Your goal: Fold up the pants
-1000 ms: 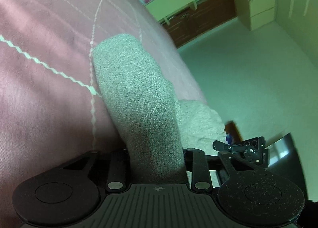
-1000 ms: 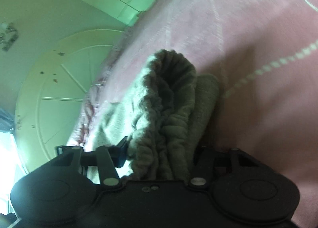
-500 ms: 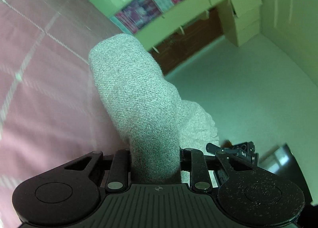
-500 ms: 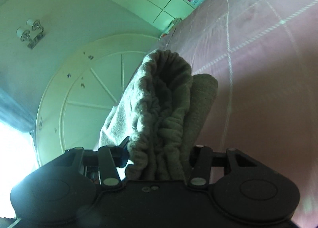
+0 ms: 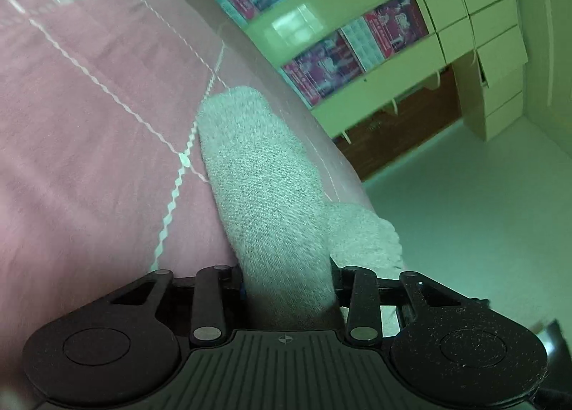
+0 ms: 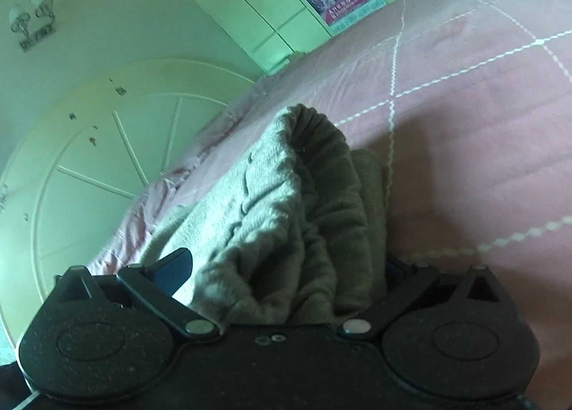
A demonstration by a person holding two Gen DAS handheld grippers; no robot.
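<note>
The pants [image 5: 264, 195] run straight ahead from both my tools, a grey knit roll lying lengthwise over the pink quilted bed [image 5: 89, 159]. My left tool [image 5: 286, 288] has just been easing open, cloth between its jaws. My right tool [image 6: 286, 288] has just spread wide; the ribbed bunch [image 6: 304, 213] sits loose between its jaws.

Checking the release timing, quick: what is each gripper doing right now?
Left gripper: jaws just opening, grey knitted pants between them; grip cannot be told.
Right gripper: jaws just opened wide, bunched pants fabric lying loose between them.
</note>
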